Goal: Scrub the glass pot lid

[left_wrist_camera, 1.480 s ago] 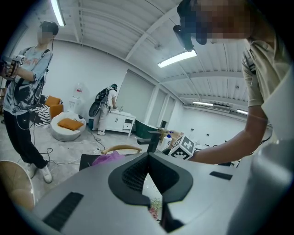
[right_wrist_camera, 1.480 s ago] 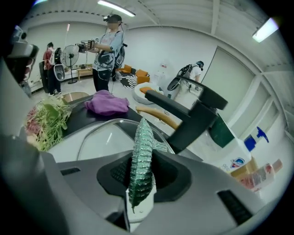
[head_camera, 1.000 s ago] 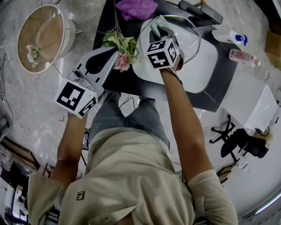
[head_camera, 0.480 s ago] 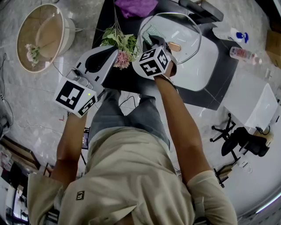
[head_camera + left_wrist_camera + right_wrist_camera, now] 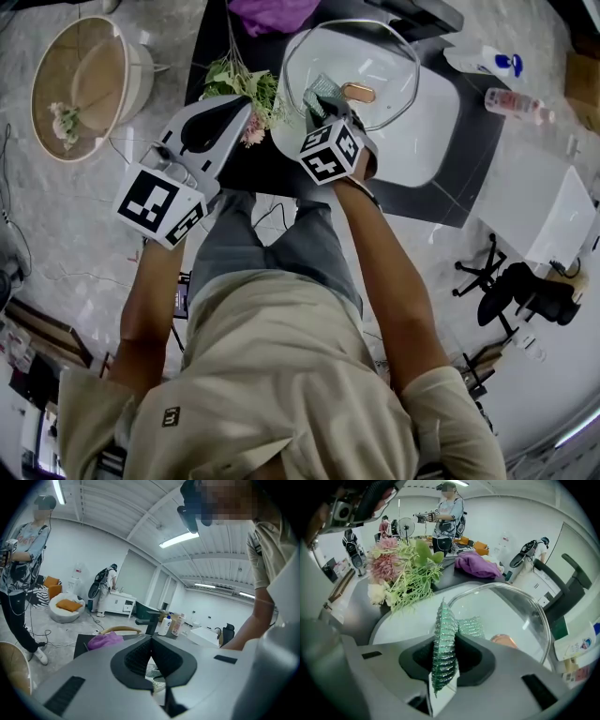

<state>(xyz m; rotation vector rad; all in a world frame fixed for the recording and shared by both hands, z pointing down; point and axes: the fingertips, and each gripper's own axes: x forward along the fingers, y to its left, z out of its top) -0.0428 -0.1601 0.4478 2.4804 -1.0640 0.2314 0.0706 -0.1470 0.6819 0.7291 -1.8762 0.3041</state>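
The glass pot lid (image 5: pixel 375 47) lies dome-up over a white sink (image 5: pixel 427 141), its copper knob (image 5: pixel 358 92) showing. My right gripper (image 5: pixel 322 105) is shut on a green scrub pad (image 5: pixel 323 91), which rests on the lid's near left part. In the right gripper view the pad (image 5: pixel 443 644) stands on edge between the jaws of the right gripper (image 5: pixel 444 665), with the lid (image 5: pixel 513 604) and knob (image 5: pixel 504 641) just beyond. My left gripper (image 5: pixel 244 108) hangs shut and holds nothing, left of the sink beside the flowers. The left gripper (image 5: pixel 151 641) shows its jaw tips touching.
A bunch of flowers (image 5: pixel 239 86) and a purple cloth (image 5: pixel 272 13) lie on the black table (image 5: pixel 441 202) left of the sink. Two bottles (image 5: pixel 483 61) (image 5: pixel 517 103) stand at the right. A round basket (image 5: pixel 80 84) sits on the floor at left, an office chair (image 5: pixel 511 295) at right.
My right gripper has drawn the scrub pad back across the lid toward the near rim, uncovering the knob. The left gripper has stayed in place.
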